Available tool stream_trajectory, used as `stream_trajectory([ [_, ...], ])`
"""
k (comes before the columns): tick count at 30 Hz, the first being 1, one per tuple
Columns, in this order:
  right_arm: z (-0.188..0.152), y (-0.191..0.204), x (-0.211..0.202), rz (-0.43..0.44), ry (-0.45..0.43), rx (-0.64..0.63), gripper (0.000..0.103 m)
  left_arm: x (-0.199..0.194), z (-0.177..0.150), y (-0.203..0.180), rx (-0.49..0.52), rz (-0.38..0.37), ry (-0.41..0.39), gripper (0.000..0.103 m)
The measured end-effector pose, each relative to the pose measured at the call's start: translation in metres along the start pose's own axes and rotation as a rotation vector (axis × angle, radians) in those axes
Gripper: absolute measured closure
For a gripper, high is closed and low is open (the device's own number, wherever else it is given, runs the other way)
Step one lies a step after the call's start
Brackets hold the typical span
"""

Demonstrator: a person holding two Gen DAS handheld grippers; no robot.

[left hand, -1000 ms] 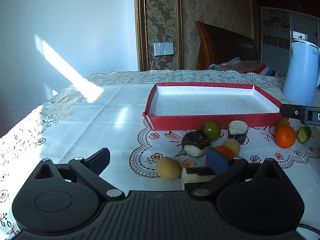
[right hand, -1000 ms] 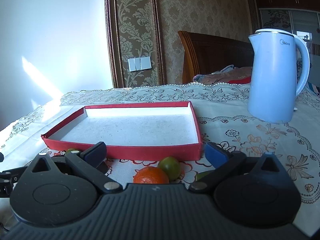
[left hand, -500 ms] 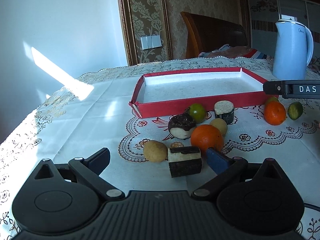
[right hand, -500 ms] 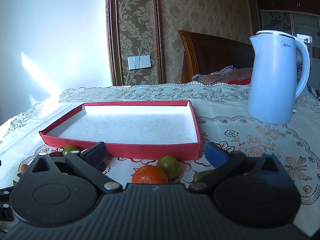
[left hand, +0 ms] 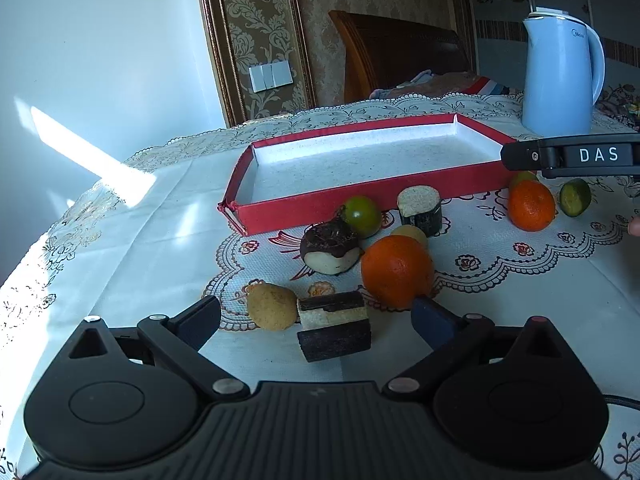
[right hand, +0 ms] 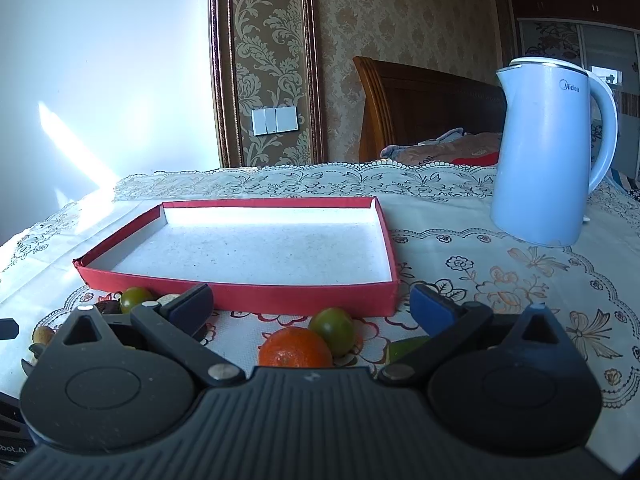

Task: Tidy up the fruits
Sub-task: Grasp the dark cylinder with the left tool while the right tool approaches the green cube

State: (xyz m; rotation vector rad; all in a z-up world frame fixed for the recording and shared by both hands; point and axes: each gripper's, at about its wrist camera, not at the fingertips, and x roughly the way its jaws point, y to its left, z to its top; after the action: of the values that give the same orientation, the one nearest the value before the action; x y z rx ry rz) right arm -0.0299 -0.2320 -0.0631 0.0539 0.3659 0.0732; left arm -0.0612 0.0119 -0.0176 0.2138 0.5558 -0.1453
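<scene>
The left gripper has drawn back and lifted from the fruit since a second ago; its jaws gape wide, gripping nothing. The right gripper has barely shifted, jaws equally wide and empty. The red tray holds no fruit. In front of it on the tablecloth I count two oranges, two green tomatoes, one lime, two tan round fruits, two dark-skinned cut chunks and one half-peeled piece. One blue kettle stands right of the tray.
</scene>
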Motion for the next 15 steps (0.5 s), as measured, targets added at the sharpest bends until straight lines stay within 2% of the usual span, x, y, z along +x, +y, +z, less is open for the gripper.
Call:
stream_trajectory([
  [3,-0.0006,0.0008,0.0008,0.004,0.011,-0.003,0.0,0.002,0.0015,0.0005,0.001,-0.002,0.001,0.002],
  [7,-0.0011,-0.0007,0.0025,0.003,0.025,0.001,0.0,0.0083,0.0028,0.0007,0.004,-0.008,0.024,0.024],
  [12,-0.001,-0.0036,0.0049,-0.001,0.04,0.012,0.0,0.0095,0.0011,0.0072,-0.03,-0.034,0.03,0.034],
  [14,-0.0012,-0.0034,0.0053,-0.003,0.044,0.008,0.0,0.0085,-0.0003,0.0073,-0.031,-0.05,0.026,0.044],
  [15,-0.0013,-0.003,0.0054,-0.003,0.045,0.004,0.0,0.0081,-0.0007,0.007,-0.03,-0.051,0.024,0.044],
])
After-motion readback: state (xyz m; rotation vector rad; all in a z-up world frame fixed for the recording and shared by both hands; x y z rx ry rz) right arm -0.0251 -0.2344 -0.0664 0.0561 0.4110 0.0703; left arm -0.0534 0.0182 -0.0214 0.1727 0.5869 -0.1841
